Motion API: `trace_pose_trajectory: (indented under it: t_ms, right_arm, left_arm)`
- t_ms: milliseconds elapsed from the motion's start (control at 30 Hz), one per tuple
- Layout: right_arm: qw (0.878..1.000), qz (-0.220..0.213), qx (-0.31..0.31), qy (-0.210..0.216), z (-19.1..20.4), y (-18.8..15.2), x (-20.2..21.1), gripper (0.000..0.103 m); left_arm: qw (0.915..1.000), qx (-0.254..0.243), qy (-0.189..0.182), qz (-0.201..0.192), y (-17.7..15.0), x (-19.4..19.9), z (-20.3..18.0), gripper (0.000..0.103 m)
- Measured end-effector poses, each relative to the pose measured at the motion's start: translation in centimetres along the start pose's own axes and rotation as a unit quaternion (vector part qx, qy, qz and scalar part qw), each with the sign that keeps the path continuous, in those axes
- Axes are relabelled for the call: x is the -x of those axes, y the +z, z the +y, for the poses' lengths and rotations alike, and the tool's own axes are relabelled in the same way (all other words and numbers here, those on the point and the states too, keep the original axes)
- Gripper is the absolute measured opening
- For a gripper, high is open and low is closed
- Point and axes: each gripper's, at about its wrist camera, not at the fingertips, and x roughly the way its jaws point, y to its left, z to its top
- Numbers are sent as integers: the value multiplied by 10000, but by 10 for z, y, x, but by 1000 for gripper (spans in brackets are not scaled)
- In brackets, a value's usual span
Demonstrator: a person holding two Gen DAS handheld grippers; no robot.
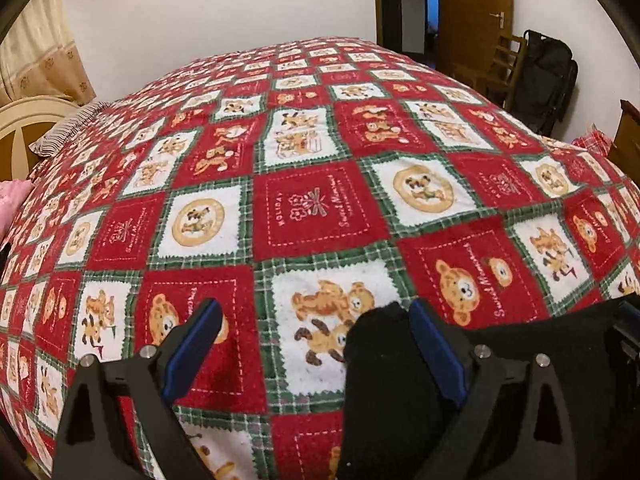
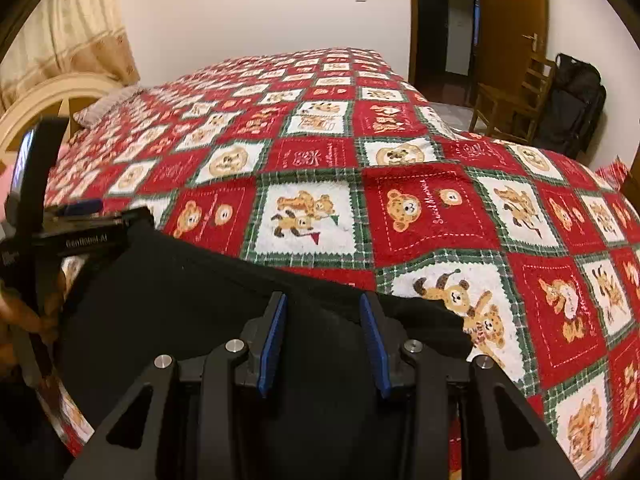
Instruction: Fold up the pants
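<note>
With the left gripper (image 1: 316,320) spread wide beside the black pants (image 2: 192,300) and the right gripper (image 2: 322,312) parted over them, seemingly unclamped, pinch the edge squarely before lifting

left gripper (image 1: 316,312) angled down, jaws spread wide, nothing pinched between pads. right gripper (image 2: 323,304) angled down, jaws partly apart, blue pads (image 2: 273,340) clear of each other. person's hand (image 2: 30,316) grips left tool's handle.
</note>
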Motion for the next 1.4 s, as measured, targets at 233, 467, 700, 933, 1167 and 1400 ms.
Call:
trace_pose_trajectory:
  t_ms: [233,467,700,933,1167,1400]
  right_arm:
    - [9964,-704,-469,-103,-14,-5,60,62]
    - [9929,-643,-992,-118,-37,-34,86,69]
    - [9760,-443,-2121,236,-71,-65,88,69]
    - [9797,-509,-1932,141,-65,-69,93,69]
    - [9905,-625,-1133,461,-36,-65,102,69]
    - [9977,-330,-333,490,1,-70,83,44]
  left_arm:
    - [9998,-138,90,-63,2,16,1,97]
    - [9993,-291,75,-237,-1,40,-3,97]
    - [9995,-255,-88,-160,-13,43,-6,97]
    - [9994,-227,-231,-134,-23,47,-11,97]
    - [9994,-110,-220,-248,-21,56,-2,97]
    - [10000,-2,-59,-34,-41,42,13,98]
